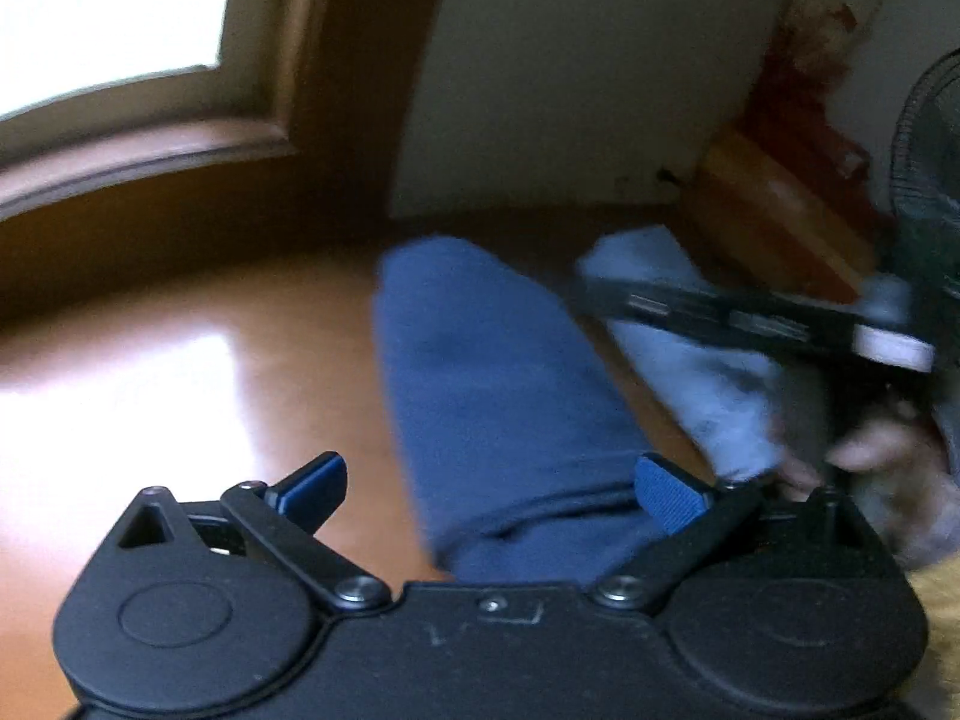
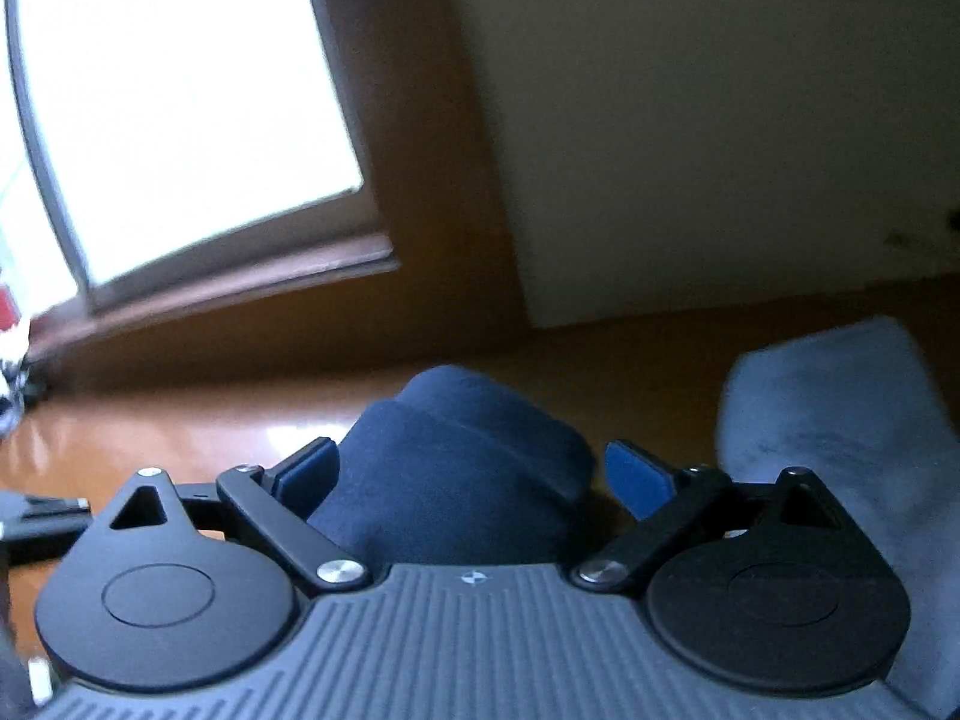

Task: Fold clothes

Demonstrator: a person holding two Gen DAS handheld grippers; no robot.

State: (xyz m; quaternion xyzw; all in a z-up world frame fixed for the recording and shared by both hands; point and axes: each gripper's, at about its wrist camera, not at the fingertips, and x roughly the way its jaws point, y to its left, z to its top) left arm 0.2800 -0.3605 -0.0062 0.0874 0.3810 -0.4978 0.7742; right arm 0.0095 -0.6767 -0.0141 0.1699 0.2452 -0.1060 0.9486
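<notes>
Plain dark blue garment (image 1: 492,396); plain pale grey-blue garment (image 2: 840,414); glossy orange-brown counter (image 1: 180,372); cream wall (image 2: 720,120); black left gripper (image 1: 489,489) with blue pads (image 1: 669,495).

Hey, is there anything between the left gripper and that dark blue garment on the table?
Nothing visible. The left gripper is open, and the dark blue garment lies straight ahead between its fingers on the wooden table. The right gripper and the light blue cloth sit off to the right, not in the path.

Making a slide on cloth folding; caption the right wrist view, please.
Open right gripper poised over a dark blue garment on a glossy wooden surface, a lighter blue cloth alongside.
</notes>
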